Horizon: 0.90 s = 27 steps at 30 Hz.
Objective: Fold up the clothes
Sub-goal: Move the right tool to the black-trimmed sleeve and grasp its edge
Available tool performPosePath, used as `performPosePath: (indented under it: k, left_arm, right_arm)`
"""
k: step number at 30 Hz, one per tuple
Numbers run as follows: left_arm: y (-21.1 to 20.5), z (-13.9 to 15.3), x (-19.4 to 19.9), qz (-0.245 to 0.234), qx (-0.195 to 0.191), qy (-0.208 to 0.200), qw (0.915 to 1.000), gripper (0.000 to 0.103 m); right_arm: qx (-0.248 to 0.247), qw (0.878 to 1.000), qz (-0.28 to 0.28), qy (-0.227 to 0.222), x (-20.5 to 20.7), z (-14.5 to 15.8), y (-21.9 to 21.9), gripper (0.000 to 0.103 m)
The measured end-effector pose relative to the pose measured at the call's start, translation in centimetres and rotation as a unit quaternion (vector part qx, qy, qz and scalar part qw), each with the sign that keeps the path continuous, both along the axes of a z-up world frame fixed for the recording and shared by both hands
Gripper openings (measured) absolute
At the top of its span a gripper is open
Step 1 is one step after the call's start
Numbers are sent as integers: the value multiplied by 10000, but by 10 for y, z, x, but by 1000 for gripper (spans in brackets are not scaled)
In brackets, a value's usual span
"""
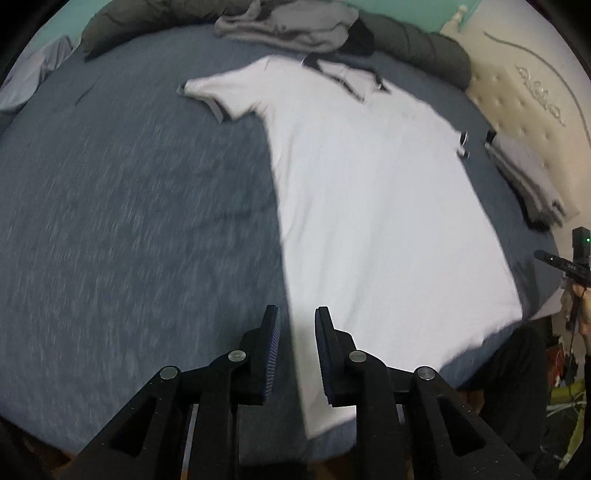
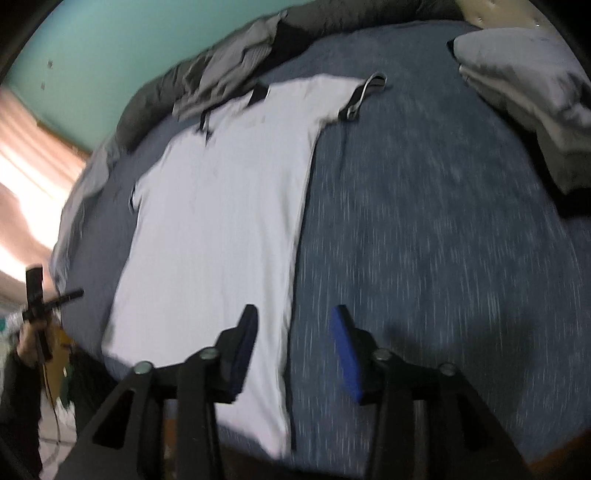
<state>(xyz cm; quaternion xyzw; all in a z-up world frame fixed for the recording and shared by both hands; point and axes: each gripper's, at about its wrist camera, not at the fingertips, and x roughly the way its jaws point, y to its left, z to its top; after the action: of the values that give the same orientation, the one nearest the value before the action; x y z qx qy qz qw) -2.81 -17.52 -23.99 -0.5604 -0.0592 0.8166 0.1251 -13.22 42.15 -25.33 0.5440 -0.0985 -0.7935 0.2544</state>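
A white polo shirt [image 1: 369, 203] with a dark collar and dark sleeve trim lies spread flat on the blue bed sheet [image 1: 129, 203], collar at the far end. My left gripper [image 1: 296, 314] hovers open above the shirt's near left hem corner, with nothing pinched between its pads. In the right wrist view the same shirt [image 2: 221, 221] stretches away on the sheet [image 2: 424, 221]. My right gripper [image 2: 295, 310] is open above its near right hem corner, clear of the cloth. Both views are motion-blurred.
A stack of folded grey clothes [image 1: 524, 177] [image 2: 524, 92] sits at the bed's right side by a cream headboard [image 1: 524, 96]. A loose grey pile [image 1: 288, 26] [image 2: 229, 74] and a dark quilt [image 1: 424, 44] line the far edge. The bed's near edge is just below both grippers.
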Motion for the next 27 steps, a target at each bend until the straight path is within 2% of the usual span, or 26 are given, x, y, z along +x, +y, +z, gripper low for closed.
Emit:
performPosePath:
  k: [6, 10, 12, 14, 16, 20, 23, 27]
  left_arm:
    - [15, -9, -52, 213, 309, 265, 9989, 23]
    - [22, -27, -85, 359, 476, 303, 9978, 31]
    - [26, -35, -102, 448, 496, 300, 9973, 33]
    - [29, -42, -116, 523, 534, 316, 9967, 34]
    - [31, -47, -130, 588, 555, 360, 9961, 35]
    - [36, -55, -151, 694, 458, 563, 9949, 50]
    - [36, -63, -165, 761, 582, 631, 9934, 51]
    - [38, -70, -174, 754, 543, 752, 9928, 51]
  right_arm:
    - [-404, 9974, -574, 174, -67, 1, -1, 58]
    - [-533, 9939, -941, 234, -109, -4, -1, 58]
    - [-547, 9922, -1091, 261, -130, -8, -2, 60]
    - [-520, 9908, -1210, 302, -151, -13, -3, 66]
    - [-491, 9893, -1323, 358, -172, -19, -5, 67]
    - [-382, 9886, -1413, 357, -209, -33, -13, 67]
    - [-308, 9874, -1508, 357, -235, -45, -19, 67]
    - [-270, 9832, -1760, 399, -266, -55, -19, 67]
